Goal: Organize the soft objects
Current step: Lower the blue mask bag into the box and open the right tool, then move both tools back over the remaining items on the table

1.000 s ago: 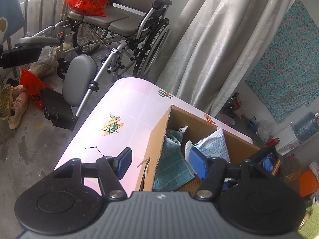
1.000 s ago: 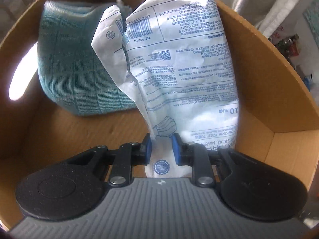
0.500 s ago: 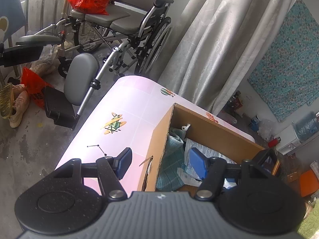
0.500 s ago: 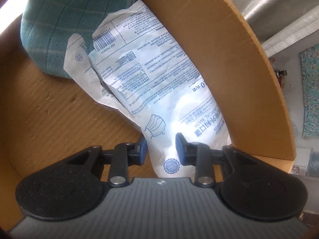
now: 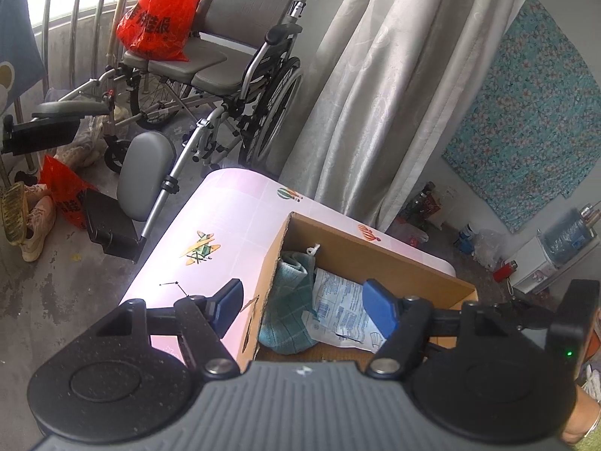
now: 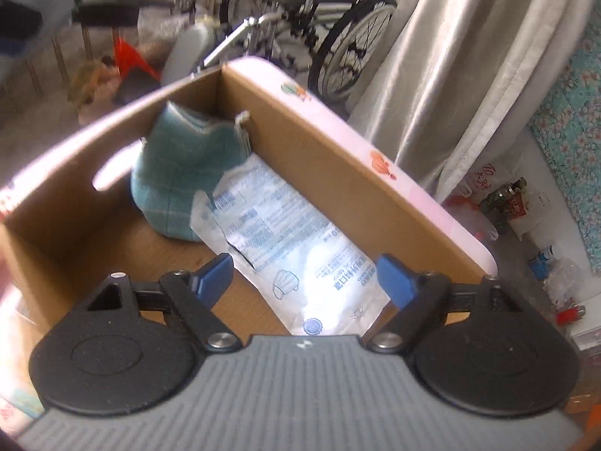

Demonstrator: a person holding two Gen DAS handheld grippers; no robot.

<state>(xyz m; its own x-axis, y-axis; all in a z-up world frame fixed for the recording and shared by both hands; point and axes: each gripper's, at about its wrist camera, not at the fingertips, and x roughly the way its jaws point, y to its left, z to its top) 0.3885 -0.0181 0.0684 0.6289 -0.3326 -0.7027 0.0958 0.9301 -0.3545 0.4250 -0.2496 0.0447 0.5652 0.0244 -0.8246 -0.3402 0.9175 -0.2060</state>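
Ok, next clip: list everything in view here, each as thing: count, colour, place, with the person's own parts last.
cardboard box: one, brown, open-topped, on the table
towel: one, teal checked, bunched in the box's far corner
mask packet: one, white with blue print, flat in the box beside the towel
table: one, pale pink with small cartoon prints, under the box
wheelchair: one, grey and silver, beyond the table
red bag: one, on the wheelchair seat
curtain: one, pale grey, behind the table
left gripper: one, black with blue pads, open, empty
right gripper: one, same colours, jaws just opened, above the packet
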